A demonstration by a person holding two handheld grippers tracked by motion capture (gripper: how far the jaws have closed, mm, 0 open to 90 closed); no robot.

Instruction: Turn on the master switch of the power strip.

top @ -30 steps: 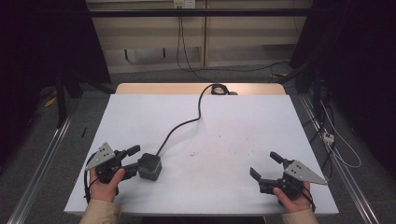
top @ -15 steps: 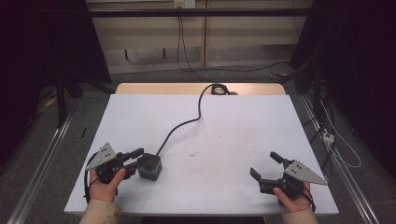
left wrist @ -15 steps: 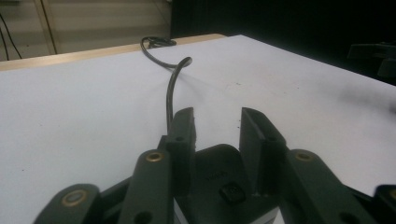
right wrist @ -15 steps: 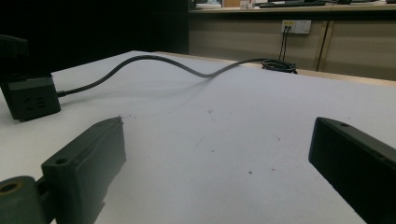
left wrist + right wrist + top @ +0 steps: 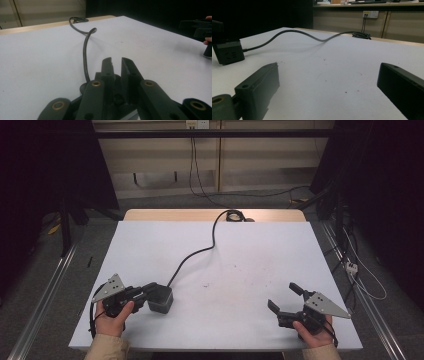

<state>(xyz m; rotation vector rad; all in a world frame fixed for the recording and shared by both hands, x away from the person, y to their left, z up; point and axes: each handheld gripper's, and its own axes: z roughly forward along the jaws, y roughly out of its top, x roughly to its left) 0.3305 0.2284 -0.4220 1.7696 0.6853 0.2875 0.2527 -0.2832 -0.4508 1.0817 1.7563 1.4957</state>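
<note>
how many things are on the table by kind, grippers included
grippers: 2, the left gripper with jaws just closing on the black socket cube, and the right gripper open over bare white table
socket cubes: 1
black cables: 1, the cable running from the cube to the far edge
total: 4
</note>
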